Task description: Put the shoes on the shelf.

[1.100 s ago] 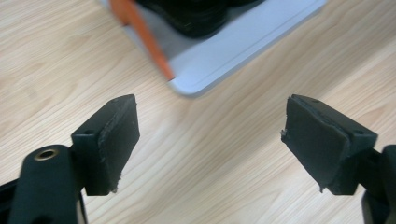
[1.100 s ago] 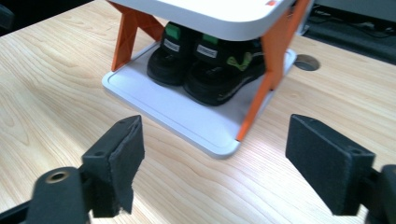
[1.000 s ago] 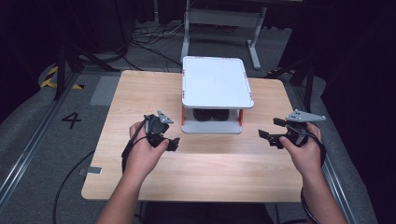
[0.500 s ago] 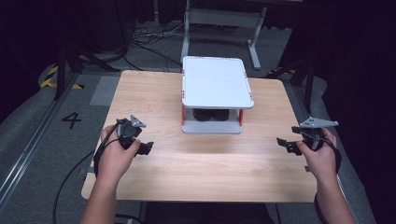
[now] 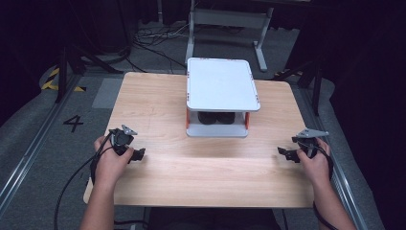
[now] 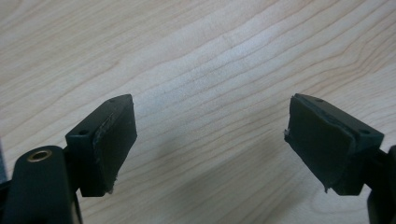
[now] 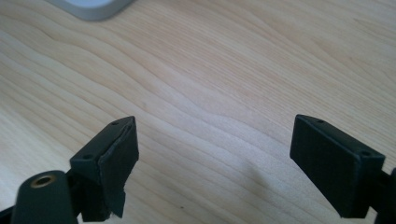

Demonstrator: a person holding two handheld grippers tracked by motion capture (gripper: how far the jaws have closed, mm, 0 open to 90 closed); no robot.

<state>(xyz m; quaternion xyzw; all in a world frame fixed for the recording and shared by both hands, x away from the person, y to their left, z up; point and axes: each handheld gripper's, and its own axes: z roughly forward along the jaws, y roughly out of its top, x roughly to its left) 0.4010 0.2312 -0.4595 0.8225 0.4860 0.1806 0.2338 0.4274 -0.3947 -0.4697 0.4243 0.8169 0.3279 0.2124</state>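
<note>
Pale wood grain covered the table (image 5: pixel 206 163), and both tools rested low over it near the person's edge. The left gripper (image 5: pixel 138 154) sat at the near left, held in the left hand (image 5: pixel 111 160); the left gripper view showed its jaws spread wide with nothing but bare wood between them. The right gripper (image 5: pixel 283 153) sat at the near right in the right hand (image 5: pixel 313 160); the right gripper view likewise showed wide jaws, empty, with a grey corner of the shelf unit's base at the top left.

The white two-tier shelf (image 5: pixel 221 91) stood at the centre of the table towards the far side, well apart from both grippers and roughly between them. Orange posts carried its flat white top above a grey base, and dark items (image 5: pixel 215 117) lay in the gap on the lower level; their kind could not be determined.

The symmetric, parked placement of the two tools probably served as a neutral stance, leaving the shelf front unobstructed. Neither tool was engaged with the shelf.
</note>
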